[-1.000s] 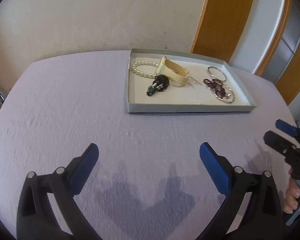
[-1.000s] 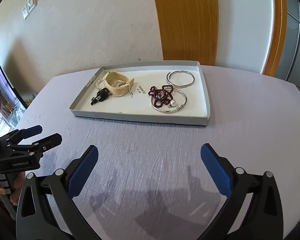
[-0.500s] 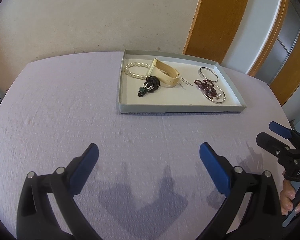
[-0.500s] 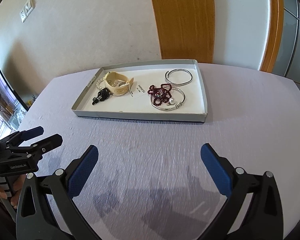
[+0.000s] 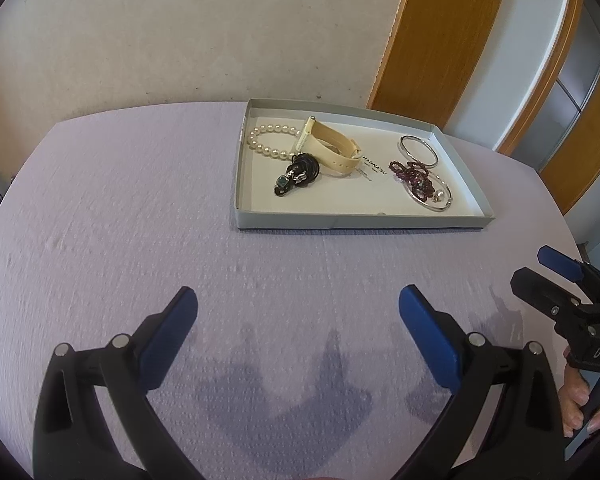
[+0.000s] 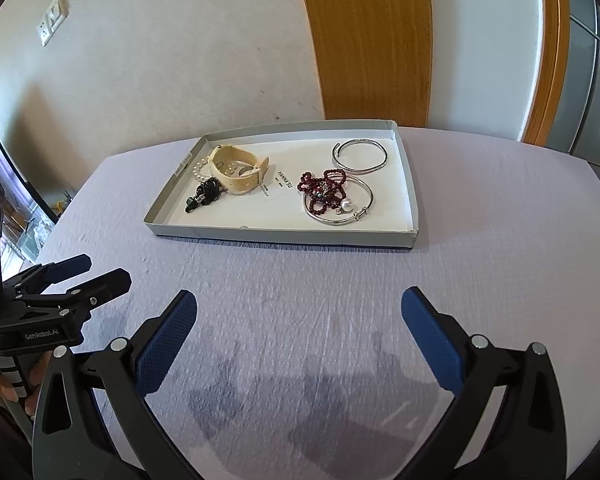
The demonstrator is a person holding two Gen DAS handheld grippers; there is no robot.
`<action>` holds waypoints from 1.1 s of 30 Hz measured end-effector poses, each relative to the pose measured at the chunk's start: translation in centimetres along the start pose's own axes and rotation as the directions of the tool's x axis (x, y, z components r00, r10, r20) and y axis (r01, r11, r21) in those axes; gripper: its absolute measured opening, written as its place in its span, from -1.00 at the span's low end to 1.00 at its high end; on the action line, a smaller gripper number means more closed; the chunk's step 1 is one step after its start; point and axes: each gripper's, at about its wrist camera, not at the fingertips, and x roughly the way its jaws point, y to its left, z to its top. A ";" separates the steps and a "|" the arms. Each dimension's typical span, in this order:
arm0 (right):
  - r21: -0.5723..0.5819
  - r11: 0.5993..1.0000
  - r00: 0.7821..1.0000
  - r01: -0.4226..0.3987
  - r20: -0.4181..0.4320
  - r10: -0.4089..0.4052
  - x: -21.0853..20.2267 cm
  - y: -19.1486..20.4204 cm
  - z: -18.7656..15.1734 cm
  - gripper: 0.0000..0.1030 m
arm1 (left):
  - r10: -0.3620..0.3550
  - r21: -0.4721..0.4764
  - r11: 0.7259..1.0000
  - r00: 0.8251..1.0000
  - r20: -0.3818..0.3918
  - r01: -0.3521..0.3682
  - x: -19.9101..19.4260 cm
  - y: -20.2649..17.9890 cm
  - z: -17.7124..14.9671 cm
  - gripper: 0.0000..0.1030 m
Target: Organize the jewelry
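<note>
Close to the camera, the left gripper (image 5: 298,336) is wide open and holds nothing. The right gripper (image 6: 299,338) is also wide open and empty. Both hang just above the purple tablecloth (image 5: 140,220), well apart from the jewelry.

Farther away sits a flat grey tray (image 6: 284,236) with its long side running left to right across the table. It lies straight ahead of the right gripper, and ahead and a bit to the right of the left one.

Inside, on the left end, are a pearl bracelet (image 5: 265,145), a cream watch band (image 5: 332,150) and a black knotted cord (image 5: 300,172). On the right end are dark red beads (image 6: 324,192) lying on a silver bangle (image 6: 340,208), with another silver ring (image 6: 359,154) behind.

I think the right gripper is nearer the red beads, so it should reach forward for those.
</note>
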 end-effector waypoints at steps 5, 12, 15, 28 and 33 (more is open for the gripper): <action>0.000 1.000 1.000 0.000 -0.004 0.000 0.1 0.2 0.1 0.97 | -0.003 0.002 1.000 1.000 -0.002 0.003 0.1 -0.1 0.1 0.96; 0.007 1.000 1.000 -0.002 -0.012 0.002 0.3 0.3 0.2 0.97 | -0.005 0.002 1.000 1.000 -0.005 0.005 0.2 -0.3 0.2 0.96; 0.006 1.000 1.000 -0.001 -0.013 0.001 0.4 0.4 0.1 0.97 | -0.006 0.003 1.000 1.000 -0.008 0.006 0.4 -0.4 0.2 0.96; 0.006 1.000 1.000 -0.002 -0.013 0.002 0.4 0.3 0.0 0.97 | -0.011 0.008 1.000 1.000 -0.011 0.011 0.6 -0.4 0.3 0.96; 0.008 1.000 1.000 -0.001 -0.014 0.001 0.4 0.2 0.0 0.97 | -0.015 -0.001 1.000 1.000 -0.011 0.015 0.6 -0.1 0.4 0.96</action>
